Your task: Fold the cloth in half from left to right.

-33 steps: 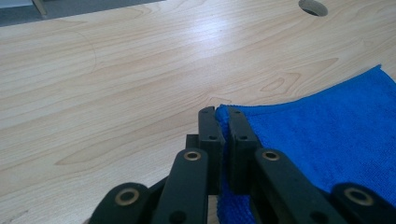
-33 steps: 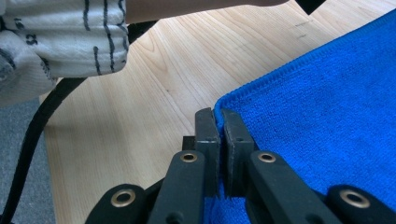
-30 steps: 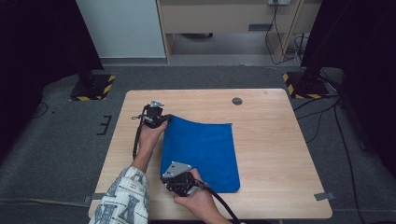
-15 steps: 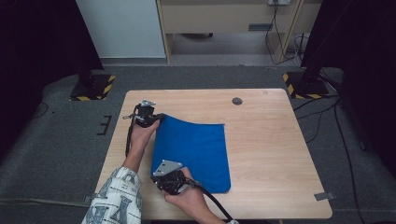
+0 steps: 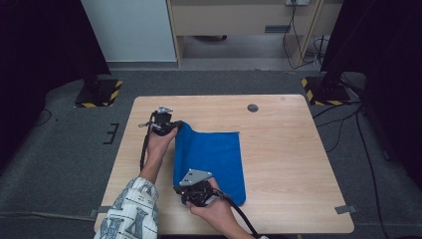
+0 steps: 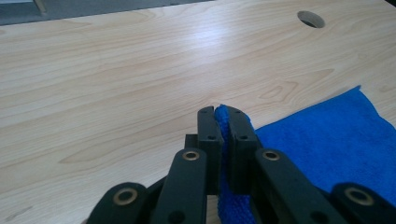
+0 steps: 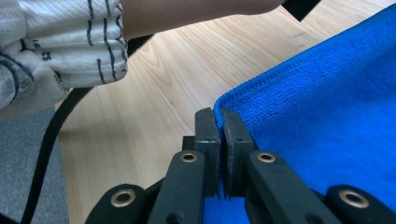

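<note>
A blue cloth (image 5: 214,159) lies on the wooden table (image 5: 293,159), its left edge lifted off the top. My left gripper (image 5: 171,127) is shut on the cloth's far left corner; in the left gripper view the blue cloth (image 6: 336,140) is pinched between the jaws of my left gripper (image 6: 222,122). My right gripper (image 5: 191,191) is shut on the near left corner. In the right gripper view the blue cloth (image 7: 327,107) rises to the right of my right gripper (image 7: 219,123), its hem between the pads.
A round cable hole (image 5: 253,107) sits near the table's far edge. A patterned sleeve (image 5: 129,214) and forearm cross the table's left side. Black stands with yellow-striped bases (image 5: 99,92) flank the table on the grey floor.
Both grippers have moved left with the cloth's left edge, dragging the cloth leftward across the table. The jaws stay shut on the corners.
</note>
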The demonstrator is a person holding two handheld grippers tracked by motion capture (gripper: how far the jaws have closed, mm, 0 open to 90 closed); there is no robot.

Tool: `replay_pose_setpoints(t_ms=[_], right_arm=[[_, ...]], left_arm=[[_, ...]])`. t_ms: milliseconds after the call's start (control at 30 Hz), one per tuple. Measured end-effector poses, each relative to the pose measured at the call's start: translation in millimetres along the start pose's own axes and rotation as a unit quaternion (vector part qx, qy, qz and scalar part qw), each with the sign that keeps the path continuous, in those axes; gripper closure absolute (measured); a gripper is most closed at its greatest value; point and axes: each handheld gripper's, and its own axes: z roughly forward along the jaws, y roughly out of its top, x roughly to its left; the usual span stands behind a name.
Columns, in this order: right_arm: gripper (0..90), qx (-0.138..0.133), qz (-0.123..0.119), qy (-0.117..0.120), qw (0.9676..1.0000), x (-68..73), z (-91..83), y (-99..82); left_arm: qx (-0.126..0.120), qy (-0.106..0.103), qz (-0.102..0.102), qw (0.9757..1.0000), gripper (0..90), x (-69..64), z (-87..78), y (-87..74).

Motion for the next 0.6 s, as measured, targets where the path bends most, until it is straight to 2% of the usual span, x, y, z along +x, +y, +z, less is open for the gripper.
replay_pose_setpoints(t_ms=[267,400,500,600], right_arm=[[87.1,0.006,-0.005,-0.011,0.9999,-10.1,-21.3,-11.9],[87.1,0.005,0.000,-0.015,0.9999,-15.0,-31.0,-17.8],[87.1,0.005,0.000,-0.019,0.9998,-19.0,-38.3,-21.5],[87.1,0.004,0.004,-0.024,0.9997,-23.4,-45.9,-24.8]], left_arm=[[-0.005,-0.013,0.006,0.9999,85.7,-23.8,10.9,10.8],[-0.001,-0.016,0.012,0.9998,85.7,-37.8,20.7,12.9],[-0.007,-0.019,0.003,0.9998,85.7,-47.6,26.4,15.4],[-0.002,-0.019,0.010,0.9998,85.6,-56.4,32.5,18.0]])
